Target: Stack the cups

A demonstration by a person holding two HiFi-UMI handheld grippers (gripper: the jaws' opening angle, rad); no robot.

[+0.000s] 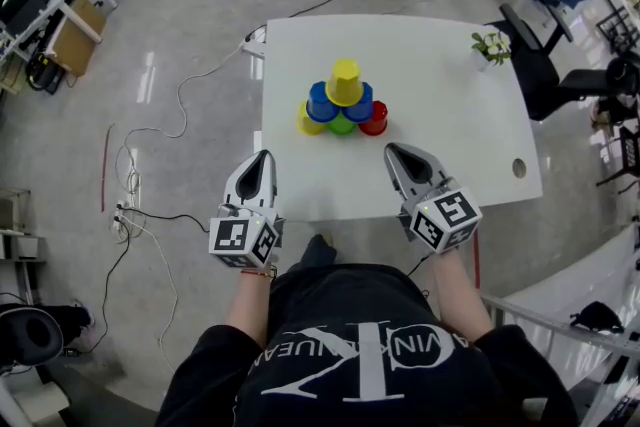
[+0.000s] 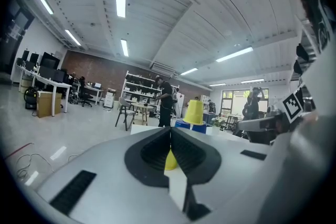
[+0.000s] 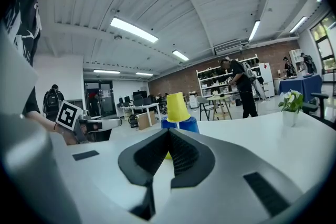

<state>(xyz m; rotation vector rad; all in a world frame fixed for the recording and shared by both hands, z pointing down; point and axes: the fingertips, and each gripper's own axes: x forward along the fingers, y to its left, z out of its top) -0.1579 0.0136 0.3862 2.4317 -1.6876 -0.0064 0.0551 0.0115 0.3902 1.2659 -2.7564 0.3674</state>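
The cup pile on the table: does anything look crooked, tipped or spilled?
Nothing stands out. The top yellow cup sits centred on the two blue cups, over a bottom row of yellow, green and red; none has tipped. The left gripper and right gripper are shut, empty and clear of the cups.

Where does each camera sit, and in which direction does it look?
Head view: on the person's head, looking steeply down at the white table, the cup pyramid, both forearms, left claw and right claw.
Left gripper view: on the left claw, looking along its shut jaws toward the pyramid.
Right gripper view: likewise on the right claw.
Shared: both gripper views show the top yellow cup.
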